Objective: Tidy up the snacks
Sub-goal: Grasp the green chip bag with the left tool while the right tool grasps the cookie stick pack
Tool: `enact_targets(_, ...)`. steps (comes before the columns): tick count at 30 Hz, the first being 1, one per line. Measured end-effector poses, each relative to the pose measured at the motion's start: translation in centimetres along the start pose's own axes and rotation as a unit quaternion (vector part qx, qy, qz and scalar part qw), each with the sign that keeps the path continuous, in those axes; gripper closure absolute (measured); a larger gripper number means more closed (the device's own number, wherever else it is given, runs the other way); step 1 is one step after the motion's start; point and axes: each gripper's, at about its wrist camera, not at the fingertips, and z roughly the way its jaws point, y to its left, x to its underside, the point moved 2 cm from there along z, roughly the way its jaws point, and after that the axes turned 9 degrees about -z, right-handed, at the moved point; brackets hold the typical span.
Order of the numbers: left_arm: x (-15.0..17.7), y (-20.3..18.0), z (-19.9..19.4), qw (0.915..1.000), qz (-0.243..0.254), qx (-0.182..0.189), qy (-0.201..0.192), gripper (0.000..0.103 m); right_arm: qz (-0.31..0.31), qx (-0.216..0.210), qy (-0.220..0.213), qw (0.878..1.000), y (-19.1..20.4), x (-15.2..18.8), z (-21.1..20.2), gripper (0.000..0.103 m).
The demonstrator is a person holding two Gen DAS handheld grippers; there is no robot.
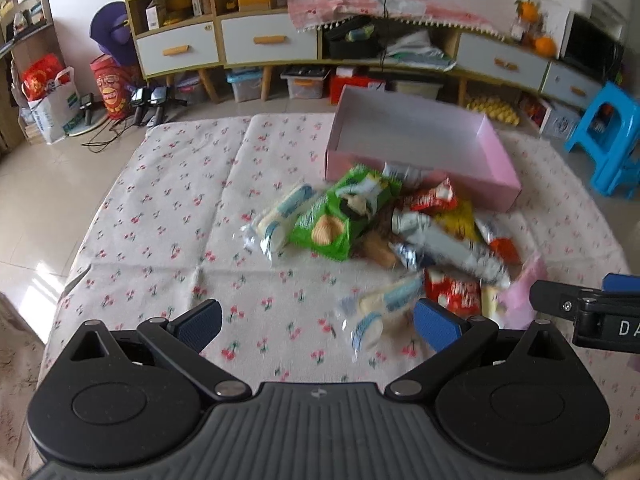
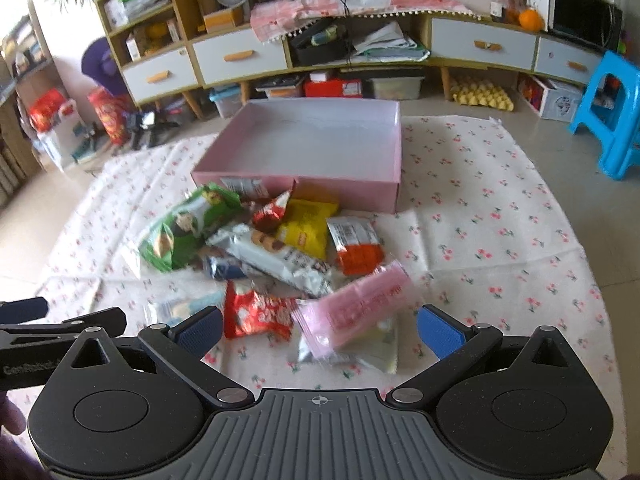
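Observation:
A heap of snack packets lies on the flowered cloth (image 1: 168, 184) in front of an empty pink box (image 1: 420, 136) (image 2: 312, 140). The heap holds a green chip bag (image 1: 344, 216) (image 2: 184, 228), a yellow packet (image 2: 306, 224), a long silver packet (image 1: 444, 246) (image 2: 276, 256), a red packet (image 1: 454, 294) (image 2: 256, 314) and a pink packet (image 2: 360, 308). My left gripper (image 1: 318, 322) is open just above the cloth, with a white-and-blue packet (image 1: 380, 306) between its fingers, untouched. My right gripper (image 2: 320, 330) is open over the red and pink packets.
Low cabinets with white drawers (image 2: 236, 56) line the far wall, storage bins under them. A blue plastic stool (image 2: 612, 116) stands at the right. Bags and a red drum (image 1: 110, 88) sit on the floor at the left. The cloth's left half is bare.

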Motion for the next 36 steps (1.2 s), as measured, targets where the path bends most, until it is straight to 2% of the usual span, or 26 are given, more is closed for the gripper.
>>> enact_targets(3,-1.1,0.2,0.5,1.0000,0.002,-0.005,-0.007,0.001,0.012,-0.008,-0.019,1.000,-0.6,-0.9,0.5,0.000)
enact_targets(7,-3.2,0.9,1.8,0.9999,-0.009,0.009,0.009,0.001,0.022,-0.024,-0.040,0.999,-1.3,-2.5,1.2,0.000)
enact_targets(10,-4.2,1.3,2.8,0.9994,-0.023,0.015,0.023,0.003,0.024,-0.056,-0.040,0.997,-1.4,-4.1,1.6,0.000)
enact_targets(15,-5.5,1.5,4.1,0.9989,-0.029,0.013,0.034,0.003,0.010,-0.078,-0.048,0.996,-0.4,-6.7,1.9,0.000)
enact_targets(18,-5.5,1.8,5.0,0.9982,-0.033,0.040,0.029,0.006,0.007,-0.110,-0.034,0.993,0.3,-6.5,2.9,0.000)
enact_targets(20,-5.3,1.8,6.0,0.9969,-0.028,0.064,0.037,0.012,-0.024,-0.131,-0.019,0.991,1.3,-5.9,3.7,0.001)
enact_targets(22,-5.4,1.6,7.1,0.9951,-0.015,0.088,0.043,0.017,-0.069,-0.139,-0.022,0.988,2.3,-5.5,4.1,0.005)
enact_targets(24,-5.4,1.4,7.9,0.9935,-0.006,0.107,0.039,0.017,-0.095,-0.130,-0.029,0.987,2.6,-5.2,4.5,0.007)
enact_targets(27,-5.4,0.8,8.6,0.9913,0.009,0.126,0.036,0.020,-0.096,-0.122,-0.026,0.987,1.7,-4.9,5.8,0.015)
enact_targets(32,-5.5,-0.4,9.2,0.9909,0.048,0.124,0.021,0.023,-0.114,-0.123,-0.014,0.986,1.1,-4.6,7.3,0.022)
enact_targets(36,-5.2,-1.0,10.4,0.9900,0.092,0.104,0.021,0.028,-0.145,-0.112,0.005,0.983,1.5,-4.1,8.6,0.038)
